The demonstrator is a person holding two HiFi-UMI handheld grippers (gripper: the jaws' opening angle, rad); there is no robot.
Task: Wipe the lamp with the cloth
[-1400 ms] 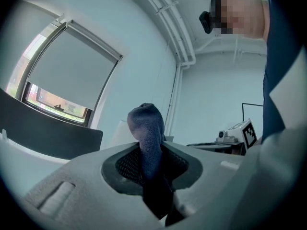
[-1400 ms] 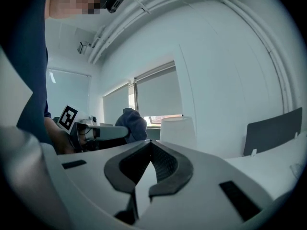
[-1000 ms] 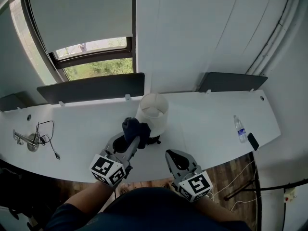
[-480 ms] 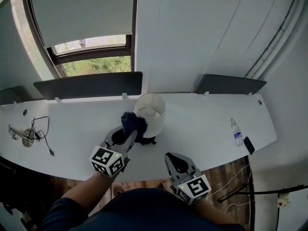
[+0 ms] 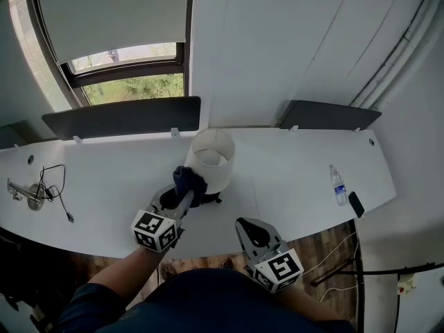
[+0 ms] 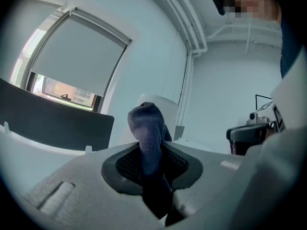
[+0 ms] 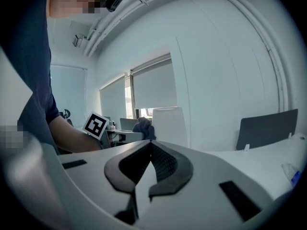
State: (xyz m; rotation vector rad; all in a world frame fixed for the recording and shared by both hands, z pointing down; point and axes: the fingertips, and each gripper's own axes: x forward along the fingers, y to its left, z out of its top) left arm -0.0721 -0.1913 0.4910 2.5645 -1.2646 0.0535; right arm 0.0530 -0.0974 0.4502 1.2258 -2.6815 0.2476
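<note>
Two grippers: the left gripper [image 5: 186,196] has its jaws clamped on the dark cloth [image 5: 189,182]; the right gripper [image 5: 248,225] has its jaws together, with nothing between them.
Lamp: the white-shaded lamp [image 5: 212,159] stands upright mid-desk [image 5: 298,175], its long axis vertical.
Key relation: the cloth bunch appears pressed on the shade's near-left flank. The lamp lies just ahead and slightly right of the left jaws.
Nearer arm: the left; the right waits at the desk's near edge, apart from the lamp.
Room: bare desk surrounds the shade, the wall is behind, and the bottle [image 5: 338,184] is well off right.
Risk: a hard push could probably tip the lamp.
</note>
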